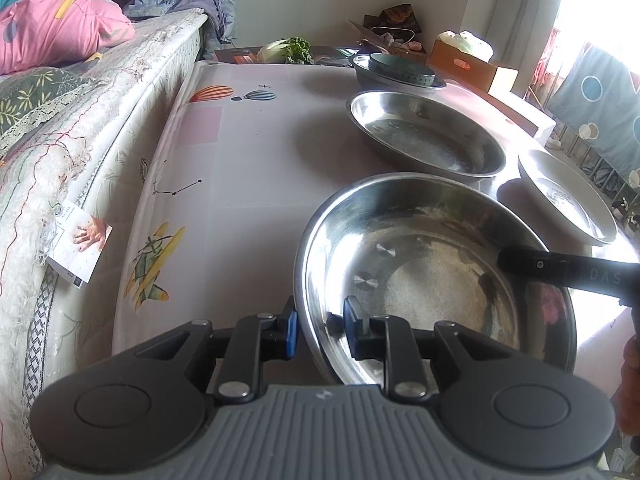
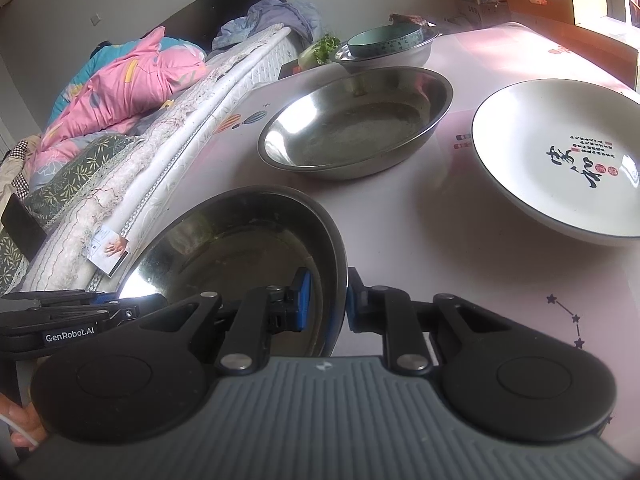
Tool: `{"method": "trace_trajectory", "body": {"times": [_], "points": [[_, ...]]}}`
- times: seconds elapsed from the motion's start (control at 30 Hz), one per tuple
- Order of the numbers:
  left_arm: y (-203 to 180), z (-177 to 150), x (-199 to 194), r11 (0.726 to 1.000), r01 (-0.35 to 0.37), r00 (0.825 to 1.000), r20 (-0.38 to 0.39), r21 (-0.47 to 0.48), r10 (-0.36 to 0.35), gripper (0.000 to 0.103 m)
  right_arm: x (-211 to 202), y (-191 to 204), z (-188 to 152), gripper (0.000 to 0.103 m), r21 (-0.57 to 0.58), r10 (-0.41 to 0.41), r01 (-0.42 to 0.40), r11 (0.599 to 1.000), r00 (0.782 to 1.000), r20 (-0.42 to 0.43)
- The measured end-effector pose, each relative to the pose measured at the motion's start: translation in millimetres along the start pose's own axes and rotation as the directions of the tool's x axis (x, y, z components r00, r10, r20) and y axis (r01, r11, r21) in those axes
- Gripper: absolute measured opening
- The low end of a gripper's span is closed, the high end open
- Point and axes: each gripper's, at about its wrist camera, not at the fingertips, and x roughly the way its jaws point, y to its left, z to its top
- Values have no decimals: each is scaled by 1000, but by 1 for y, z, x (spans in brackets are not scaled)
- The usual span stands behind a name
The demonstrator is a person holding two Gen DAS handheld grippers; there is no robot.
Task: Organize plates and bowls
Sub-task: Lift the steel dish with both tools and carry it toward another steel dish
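At the lower centre of both views the near steel bowl (image 1: 436, 276) rests on the table (image 1: 256, 168), its rim passing between the left gripper (image 1: 320, 328) fingers, which straddle it with a visible gap, and clamped between the right gripper (image 2: 326, 300) pads.

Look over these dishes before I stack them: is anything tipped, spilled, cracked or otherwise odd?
Nothing stands out. The near steel bowl, the oval steel dish and the white plate are upright and empty. The teal bowl sits neatly nested in the far steel bowl. No spill or crack shows.
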Motion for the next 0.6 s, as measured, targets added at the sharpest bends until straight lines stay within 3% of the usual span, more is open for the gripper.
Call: {"method": "trace_trajectory", "body": {"times": [0.6], "points": [[0,0,-4,1000,8,1000,11,-5,-8,23,-1,0,0,18,1,1,-1,1000,1000,1]]}}
